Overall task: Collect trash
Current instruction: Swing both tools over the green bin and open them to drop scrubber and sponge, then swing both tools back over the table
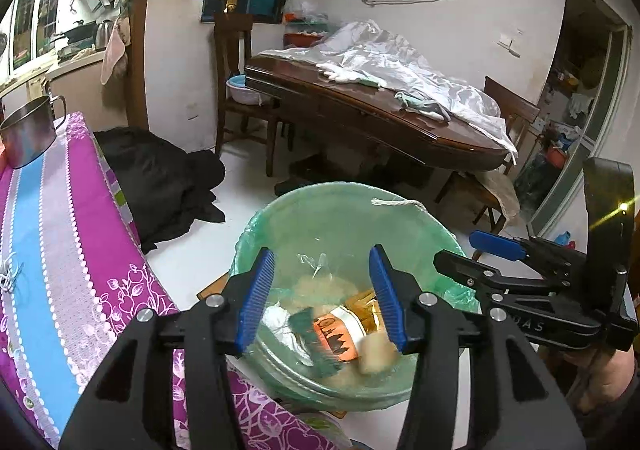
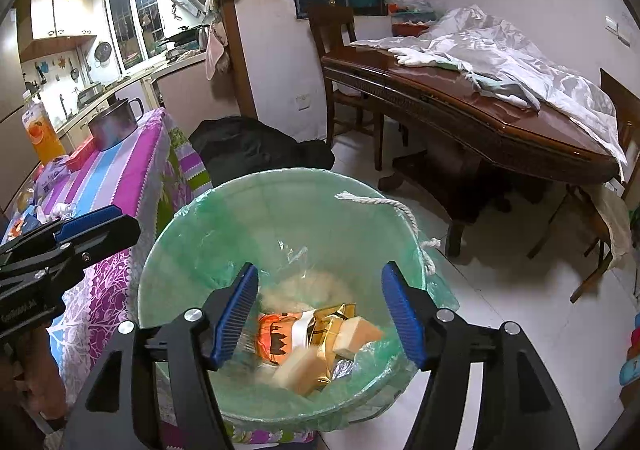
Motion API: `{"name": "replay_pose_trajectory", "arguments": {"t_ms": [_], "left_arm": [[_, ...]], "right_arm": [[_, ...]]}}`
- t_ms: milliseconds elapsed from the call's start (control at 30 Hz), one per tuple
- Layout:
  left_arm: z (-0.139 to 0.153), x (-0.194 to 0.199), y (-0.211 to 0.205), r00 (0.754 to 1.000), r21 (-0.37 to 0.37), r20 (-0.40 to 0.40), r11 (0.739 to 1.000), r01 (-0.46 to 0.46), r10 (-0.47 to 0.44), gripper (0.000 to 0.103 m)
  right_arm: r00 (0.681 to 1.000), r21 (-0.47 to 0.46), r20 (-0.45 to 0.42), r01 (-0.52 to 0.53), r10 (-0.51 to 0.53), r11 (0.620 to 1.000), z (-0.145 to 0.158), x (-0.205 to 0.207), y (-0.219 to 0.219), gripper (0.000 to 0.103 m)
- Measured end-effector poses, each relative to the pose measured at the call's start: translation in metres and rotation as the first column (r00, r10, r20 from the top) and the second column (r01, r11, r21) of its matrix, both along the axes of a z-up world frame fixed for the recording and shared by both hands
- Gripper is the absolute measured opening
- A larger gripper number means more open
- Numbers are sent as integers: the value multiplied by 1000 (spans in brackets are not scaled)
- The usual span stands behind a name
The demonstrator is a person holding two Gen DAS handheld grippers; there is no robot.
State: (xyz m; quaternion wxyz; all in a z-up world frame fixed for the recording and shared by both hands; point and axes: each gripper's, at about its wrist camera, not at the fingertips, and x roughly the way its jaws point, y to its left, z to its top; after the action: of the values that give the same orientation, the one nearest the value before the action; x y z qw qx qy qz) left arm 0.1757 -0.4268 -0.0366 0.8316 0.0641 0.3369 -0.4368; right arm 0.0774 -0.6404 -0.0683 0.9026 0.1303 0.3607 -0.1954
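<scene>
The floor is pale tile, and the room is a lived-in dining space off a kitchen. A dark wooden dining table point(image 2: 500, 122) stands to the right with a crumpled translucent plastic sheet point(image 2: 532, 62) and white gloves point(image 1: 340, 71) spread on it, chairs pushed in around it. Against the wall lies a heap of black cloth point(image 1: 160, 178). On the near left is a table under a purple, blue and white striped cloth point(image 1: 52, 234), with a steel mug point(image 1: 26, 134) on its far end.

Between the two tables stands the trash bin point(image 2: 168, 250), lined with a thin green bag whose white drawstring point(image 2: 384, 206) loops over the far rim. The trash lies at its bottom: an orange-and-white wrapper point(image 2: 280, 334), gold foil point(image 2: 336, 318), tan blocks point(image 2: 300, 366) and tissue.

Both grippers hang over the bin's mouth, pointing down into it. The left gripper point(image 1: 324, 298) has its blue pads apart with nothing between them; the right gripper point(image 2: 320, 314) stands wider, also gripping nothing.

Only the right view takes in the kitchen counter, the lit window and an orange juice bottle point(image 2: 40, 130) with small packets on the striped cloth. Only the left view shows the open doorway on the right point(image 1: 580, 122) with clutter beyond.

The trash is motion-blurred, so its pieces are hard to tell apart. Each gripper is cut off at the edge of the other's view.
</scene>
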Motion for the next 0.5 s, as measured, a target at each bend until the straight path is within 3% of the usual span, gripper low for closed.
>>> {"name": "replay_pose_trajectory", "arguments": {"t_ms": [500], "left_arm": [[8, -6, 15, 1000, -7, 24, 1000, 3, -3, 48]], "right_arm": [[999, -42, 35, -12, 13, 999, 20, -9, 14, 65]]}}
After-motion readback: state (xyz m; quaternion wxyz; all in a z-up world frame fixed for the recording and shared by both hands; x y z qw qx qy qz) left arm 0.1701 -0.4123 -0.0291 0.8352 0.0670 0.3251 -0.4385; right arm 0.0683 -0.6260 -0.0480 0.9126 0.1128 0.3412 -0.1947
